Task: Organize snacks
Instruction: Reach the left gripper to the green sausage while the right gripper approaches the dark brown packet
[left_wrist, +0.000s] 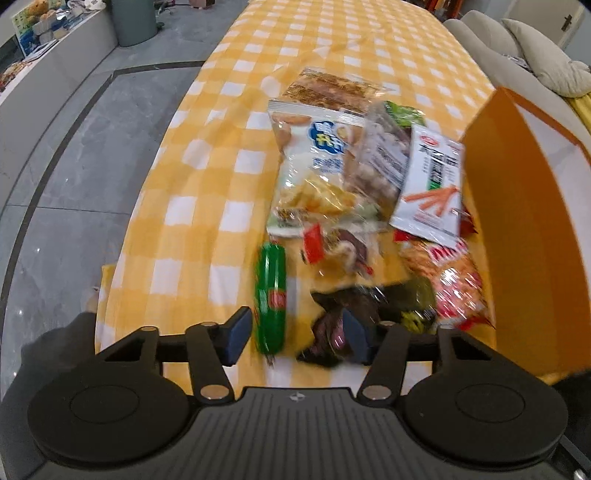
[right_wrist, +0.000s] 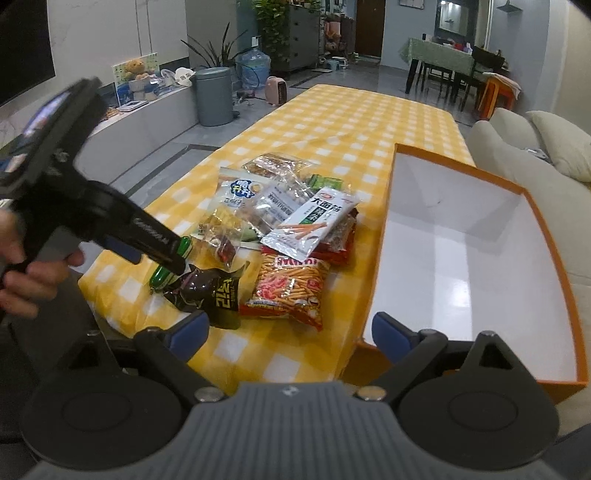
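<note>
A heap of snack packets lies on a desk (right_wrist: 325, 122) draped in a yellow-and-white checked cloth, beside an open orange cardboard box with a white inside (right_wrist: 476, 236) that stands at the desk's right edge and holds nothing visible. The left claw (left_wrist: 295, 334), gripped by a person's hand (right_wrist: 26, 273), points steeply down over the near end of the heap; its blue-padded jaws stand apart around a slim green sausage-shaped packet (left_wrist: 271, 299) and the edge of a crumpled black foil packet with yellow lettering (right_wrist: 207, 291), and whether the right pad touches the foil cannot be told through the blur. The right claw (right_wrist: 293, 334) hangs released and wide, one pad over the desk's near edge, the other over the box's near corner, gripping nothing. Further up the heap lie a red-and-orange bag of stick snacks (right_wrist: 291, 290), a white pouch printed with orange sticks (right_wrist: 314, 225), a clear bag of pale round pieces (right_wrist: 275, 208), a white-and-blue bag of yellowish chips (left_wrist: 314, 173) and a clear packet of brown slabs (left_wrist: 328, 90).
</note>
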